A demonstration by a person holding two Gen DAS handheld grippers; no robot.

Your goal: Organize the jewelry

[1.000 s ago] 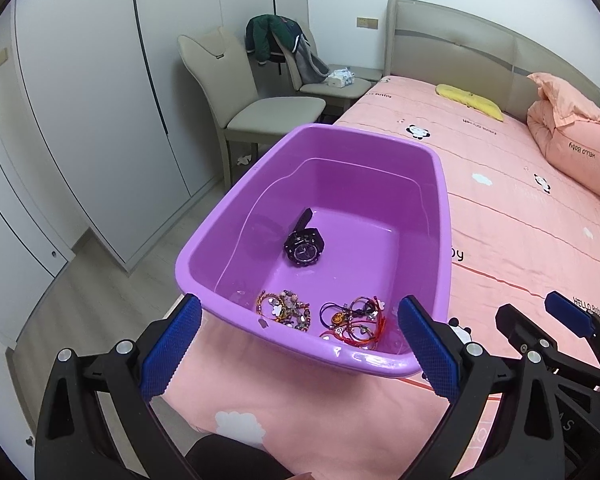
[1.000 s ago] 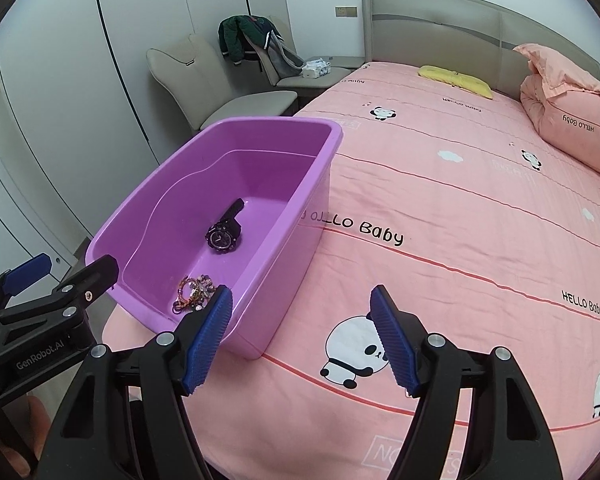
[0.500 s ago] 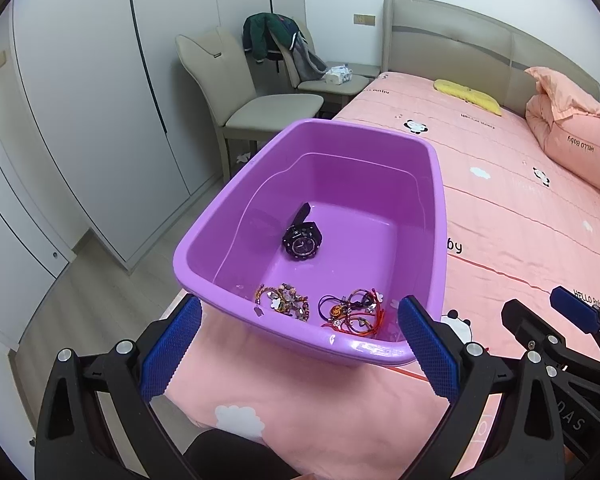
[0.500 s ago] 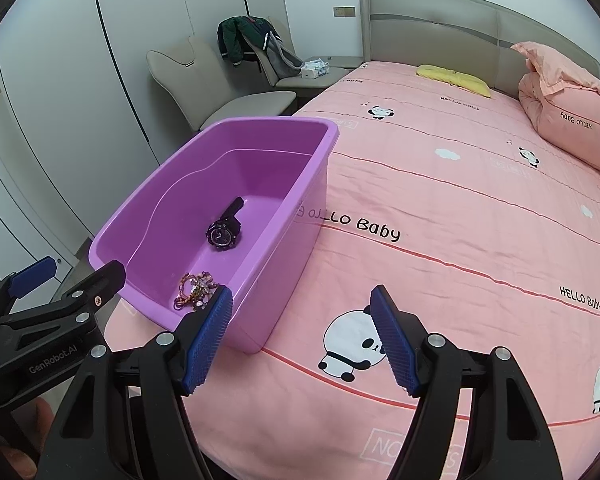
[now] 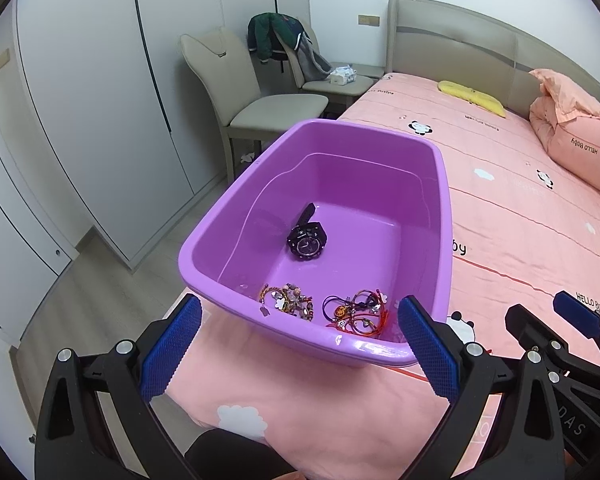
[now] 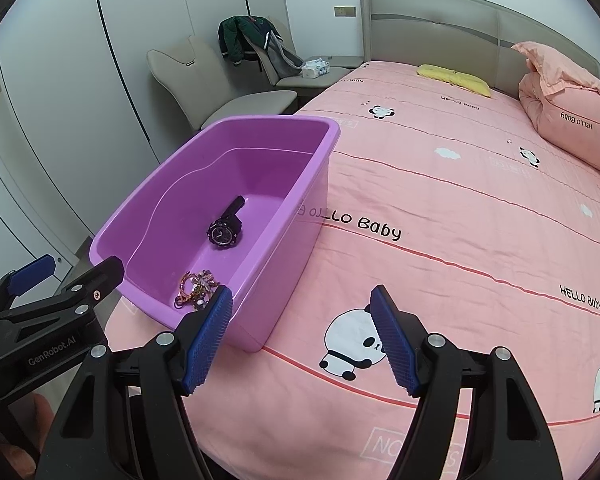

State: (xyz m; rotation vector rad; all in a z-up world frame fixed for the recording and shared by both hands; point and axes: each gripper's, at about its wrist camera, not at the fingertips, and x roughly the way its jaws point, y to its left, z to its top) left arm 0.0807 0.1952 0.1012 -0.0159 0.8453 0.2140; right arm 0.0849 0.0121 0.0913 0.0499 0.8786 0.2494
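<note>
**Purple tub holds all the jewelry; both grippers wide, nothing gripped**

Purple plastic tub (image 5: 440, 216) sits at the bed's corner on the pink panda-print bedsheet (image 5: 512, 216). In the left wrist view:
- black wristwatch (image 5: 306, 238) on the tub floor, roughly centre, strap end pointing to 12 o'clock
- beaded bracelets (image 5: 288, 300) by the near wall, at 7 o'clock from the watch
- red cord bracelets (image 5: 358, 312) just beside them at 3 o'clock, at 5 o'clock from the watch

Left gripper (image 5: 298, 354): blue pads spread wide, nothing between them, short of the tub's near rim; whether the right pad touches the rim, can't tell.

Right gripper (image 6: 302, 338): pads also well apart, holding nothing, over bare sheet at 3 o'clock of the tub, panda print between the fingers. Its left pad overlaps the tub's near corner in the view; contact unclear.

Background at 11–12 o'clock: beige chair (image 5: 260, 104), a second chair with a green jacket (image 5: 274, 36) on it. Yellow pillow (image 5: 472, 94) and folded pink duvet (image 5: 576, 136) near the headboard at 1–2 o'clock.
</note>
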